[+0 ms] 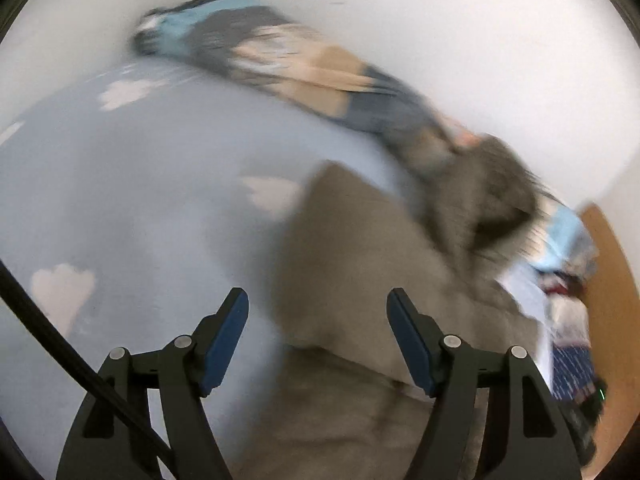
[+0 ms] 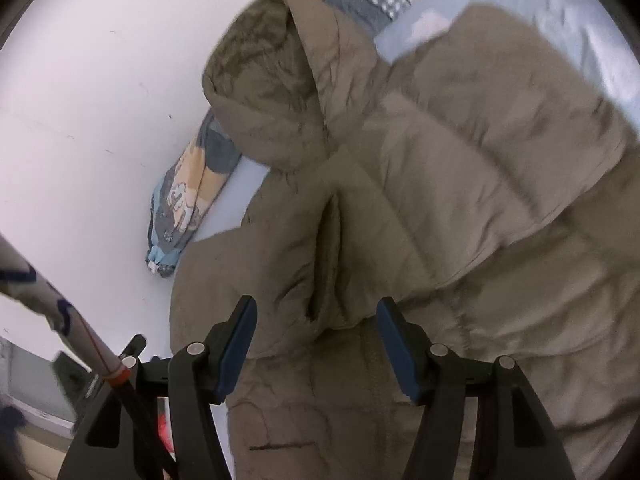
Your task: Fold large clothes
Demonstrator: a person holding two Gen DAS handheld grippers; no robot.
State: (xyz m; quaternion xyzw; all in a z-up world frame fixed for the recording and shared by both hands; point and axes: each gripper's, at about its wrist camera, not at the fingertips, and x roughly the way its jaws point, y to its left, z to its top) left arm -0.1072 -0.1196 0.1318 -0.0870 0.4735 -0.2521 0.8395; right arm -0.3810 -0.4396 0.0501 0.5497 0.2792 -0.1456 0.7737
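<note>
An olive-brown hooded puffer jacket (image 2: 460, 168) lies spread on a light blue bedsheet (image 1: 140, 200) with white cloud shapes. In the right wrist view its hood (image 2: 272, 88) points toward the wall and one sleeve lies across the body. My right gripper (image 2: 316, 312) is open and empty, just above the jacket's front zipper area. In the blurred left wrist view the jacket (image 1: 360, 260) lies ahead and to the right. My left gripper (image 1: 318, 304) is open and empty over the jacket's edge.
A long patterned blue, grey and beige cushion (image 1: 288, 60) lies along the white wall (image 1: 440, 20); it also shows in the right wrist view (image 2: 188, 196). Mixed clothes (image 1: 568, 300) are piled at the right by a wooden board (image 1: 608, 280).
</note>
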